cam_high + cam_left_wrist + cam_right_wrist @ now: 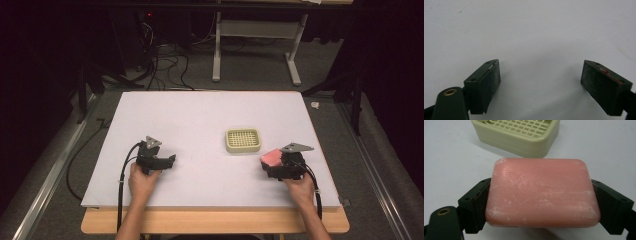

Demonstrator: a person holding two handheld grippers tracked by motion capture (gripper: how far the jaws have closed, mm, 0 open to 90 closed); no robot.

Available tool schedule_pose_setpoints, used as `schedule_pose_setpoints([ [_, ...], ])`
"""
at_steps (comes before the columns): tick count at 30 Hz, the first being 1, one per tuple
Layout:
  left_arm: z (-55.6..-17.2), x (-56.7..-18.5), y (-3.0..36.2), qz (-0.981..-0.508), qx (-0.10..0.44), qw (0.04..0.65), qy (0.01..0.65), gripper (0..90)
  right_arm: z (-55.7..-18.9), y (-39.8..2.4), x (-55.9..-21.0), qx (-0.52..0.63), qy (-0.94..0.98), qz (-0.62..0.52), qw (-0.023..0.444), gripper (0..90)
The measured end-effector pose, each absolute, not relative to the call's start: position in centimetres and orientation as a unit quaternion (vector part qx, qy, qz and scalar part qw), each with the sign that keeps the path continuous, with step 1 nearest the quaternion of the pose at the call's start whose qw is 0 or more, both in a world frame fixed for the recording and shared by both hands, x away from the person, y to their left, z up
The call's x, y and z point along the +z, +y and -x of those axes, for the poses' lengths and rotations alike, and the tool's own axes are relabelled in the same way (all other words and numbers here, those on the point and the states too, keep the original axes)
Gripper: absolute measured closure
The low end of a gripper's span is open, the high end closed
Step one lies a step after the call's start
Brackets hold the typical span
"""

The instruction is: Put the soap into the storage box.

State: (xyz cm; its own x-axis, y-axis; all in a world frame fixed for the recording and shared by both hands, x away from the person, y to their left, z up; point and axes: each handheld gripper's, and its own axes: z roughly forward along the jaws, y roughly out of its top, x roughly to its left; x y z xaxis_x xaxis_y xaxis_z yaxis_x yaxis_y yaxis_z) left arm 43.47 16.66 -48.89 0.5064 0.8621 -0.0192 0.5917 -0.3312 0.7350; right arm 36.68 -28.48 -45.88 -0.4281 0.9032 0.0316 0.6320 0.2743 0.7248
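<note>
A pink bar of soap [541,192] sits clamped between the jaws of my right gripper [541,202], which is shut on it; from above, the soap [272,157] shows at the tip of that gripper [272,164] near the table's right side. A pale green soap dish [243,140] with a grid insert rests on the table just beyond and to the left of the soap, and its near wall [516,141] appears close ahead. My left gripper [540,80] is open over bare table, seen at the left [172,160] with nothing between its fingers.
The white tabletop [200,115] lies on a wooden board whose edge shows at the front. Beyond the table are black cables on the floor [165,65] and a white stand frame [257,45]. Metal rails run along both sides.
</note>
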Motion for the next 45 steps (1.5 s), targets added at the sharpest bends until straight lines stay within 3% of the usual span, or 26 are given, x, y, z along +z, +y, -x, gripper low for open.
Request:
schedule_pose_setpoints([
  [45,-43.5,-48.9,16.7,-0.793,0.191,0.353,0.459,16.6,-37.7,-25.2,-43.0,0.398,0.761,-0.479,0.181,13.7],
])
